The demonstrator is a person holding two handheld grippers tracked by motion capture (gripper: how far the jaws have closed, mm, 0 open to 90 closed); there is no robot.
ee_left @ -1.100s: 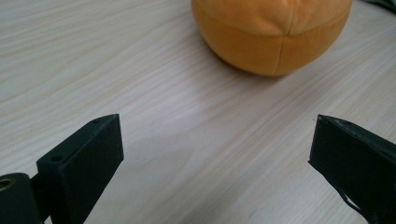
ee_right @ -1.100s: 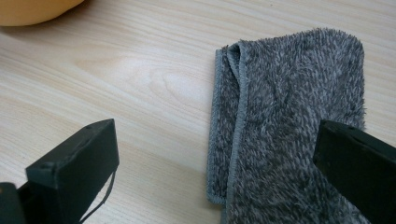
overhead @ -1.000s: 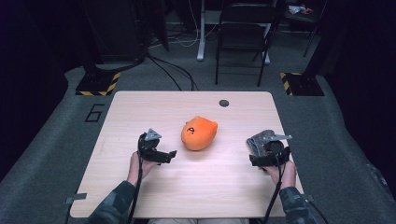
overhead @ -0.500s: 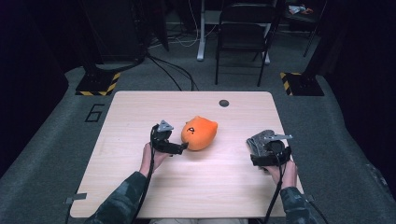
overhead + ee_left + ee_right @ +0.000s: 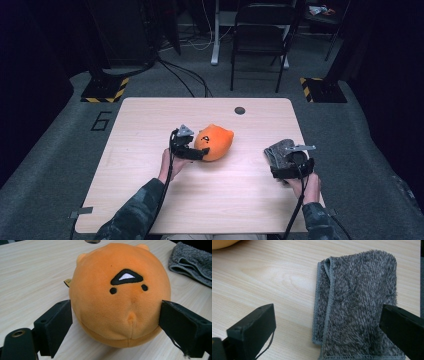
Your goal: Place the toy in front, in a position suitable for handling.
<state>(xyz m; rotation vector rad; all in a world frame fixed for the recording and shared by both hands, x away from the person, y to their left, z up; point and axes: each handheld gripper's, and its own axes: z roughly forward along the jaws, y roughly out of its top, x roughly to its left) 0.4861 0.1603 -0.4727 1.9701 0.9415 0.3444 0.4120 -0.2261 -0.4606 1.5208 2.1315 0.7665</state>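
Note:
An orange round plush toy point(image 5: 216, 142) with a small stitched face point(image 5: 120, 297) lies near the middle of the wooden table point(image 5: 150, 120). My left gripper point(image 5: 196, 151) is at its left side, and the jaws point(image 5: 116, 312) flank the toy on both sides. They have just been closing, the toy sits between them, and it shows no dent. A folded grey fluffy towel point(image 5: 278, 150) lies at the right. My right gripper point(image 5: 280, 160) hovers over the towel point(image 5: 359, 302) with its jaws wide apart point(image 5: 327, 317).
A dark round grommet hole point(image 5: 240, 110) sits near the table's far edge. A black chair point(image 5: 262, 30) and cables stand on the floor behind. The towel's corner point(image 5: 192, 262) lies to the right of the toy.
My left gripper has moved right across the table to the orange toy, which now sits between its jaws. The right gripper and the towel have stayed put.

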